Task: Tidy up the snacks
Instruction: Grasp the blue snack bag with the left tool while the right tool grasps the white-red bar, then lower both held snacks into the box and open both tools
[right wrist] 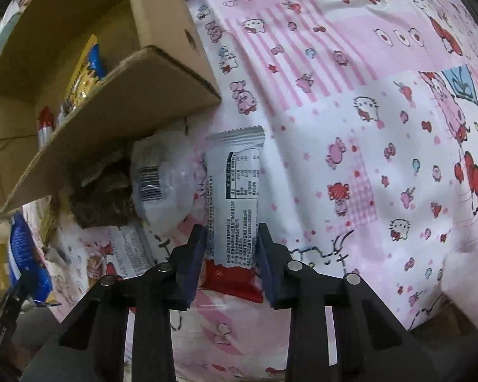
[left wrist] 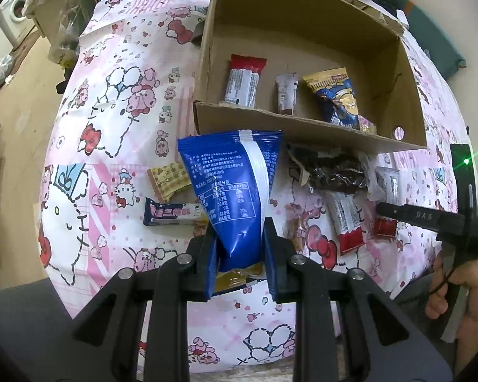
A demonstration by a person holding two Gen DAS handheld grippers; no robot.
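Fingers of the left gripper (left wrist: 240, 251) clamp a blue packet (left wrist: 232, 191), the right gripper (right wrist: 229, 254) pinches a white wrapper (right wrist: 234, 197); next, both likely go into the cardboard box (left wrist: 302, 22).

Both views are taken from fisheye cameras mounted just behind the gripper fingers, and both are aimed steeply down at a table covered by a pink cartoon-print cloth (left wrist: 118, 102). In the left wrist view, the cardboard box (left wrist: 302, 25) is seen from near and above, open side up, so that its floor is shown. The right gripper's body (left wrist: 430, 219) and the hand holding it are caught at the right edge. In the right wrist view, the cloth is seen from closer, and the same box (right wrist: 162, 22) is pushed to the upper left. Shared by both are the box, the cloth and the dark-filled clear packet (left wrist: 331, 172) lying against the box's near wall.
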